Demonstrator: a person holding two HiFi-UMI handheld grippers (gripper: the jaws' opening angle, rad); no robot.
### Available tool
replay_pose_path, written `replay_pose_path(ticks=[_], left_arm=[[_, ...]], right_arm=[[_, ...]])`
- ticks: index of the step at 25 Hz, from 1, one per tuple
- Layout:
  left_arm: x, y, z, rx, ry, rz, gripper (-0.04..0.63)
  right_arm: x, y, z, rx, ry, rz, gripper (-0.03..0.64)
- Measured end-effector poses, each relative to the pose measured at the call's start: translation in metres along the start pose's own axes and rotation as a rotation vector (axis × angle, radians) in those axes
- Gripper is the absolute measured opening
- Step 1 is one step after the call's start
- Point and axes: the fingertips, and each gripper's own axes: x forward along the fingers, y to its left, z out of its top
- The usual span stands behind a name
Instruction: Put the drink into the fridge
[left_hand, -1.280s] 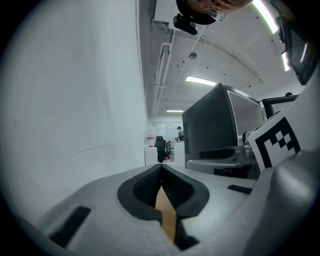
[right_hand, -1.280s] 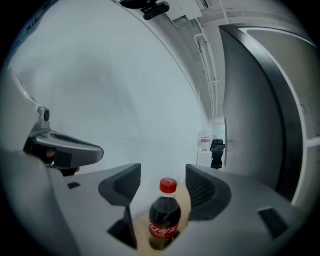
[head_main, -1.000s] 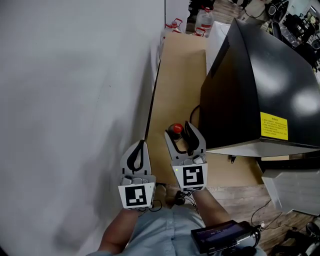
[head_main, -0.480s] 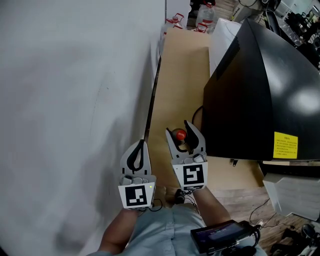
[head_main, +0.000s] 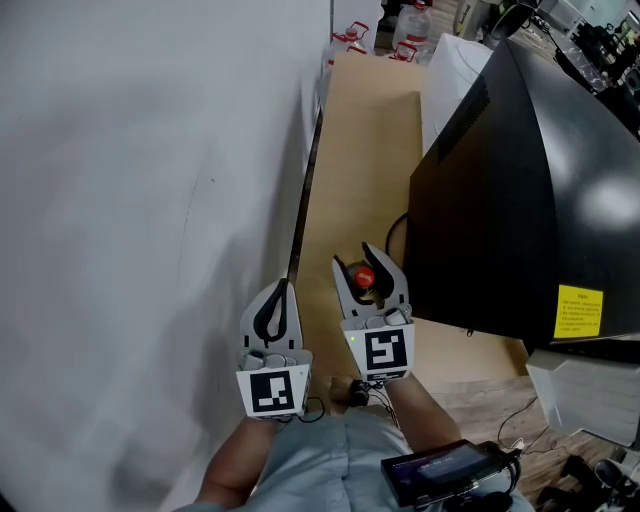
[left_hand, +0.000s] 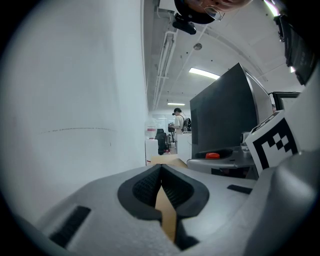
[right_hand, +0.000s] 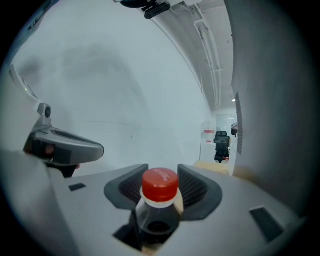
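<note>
A plain white wall (head_main: 150, 200) fills the left of the scene and runs straight to the far end of the room. Just beside it, at the near edge, the left gripper (head_main: 275, 312) sits low with its grey jaws brought together. Its dark ribbed pads (left_hand: 145, 186) meet at the tips with nothing between them, and only a sliver of the surface shows below. Along the foot of the wall a thin dark strip (head_main: 304, 200) marks the left edge of a long light-brown flat board (head_main: 360, 140). The board is bare and matt, and forms a narrow lane from near to far. At its far end stand a few clear plastic water jugs with red tops (head_main: 410, 25). Beyond them the gripper views show a corridor with a dark office chair (right_hand: 220, 140), a standing person (left_hand: 178, 119) and bright ceiling strip lights (left_hand: 204, 73).

Near the close end of the board stands the small dark drink bottle with a red screw cap (head_main: 364, 278), upright and just left of the fridge's near corner. The right gripper (head_main: 358, 268) has its jaws on either side of the bottle. They have just been closing and stand partly apart, with a little room left on each side of the cap, and no press on the bottle shows. A black cable (head_main: 392, 228) curves across the board at the fridge's foot. To the right, the large glossy black box-shaped fridge (head_main: 520, 190) stands on the board, with a small yellow label (head_main: 579, 311) at its near side. Pale wood-plank floor (head_main: 490, 395) lies at the near right
</note>
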Motion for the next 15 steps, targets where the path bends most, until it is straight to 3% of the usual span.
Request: replay_pose_path(ticks=[15], left_arm=[[0.0023,-0.0003,-0.0042,0.001,0.012,-0.002,0.009]], right_arm=[[0.0035,0.0003,-0.0051,-0.057,0.022,-0.012,0.159]])
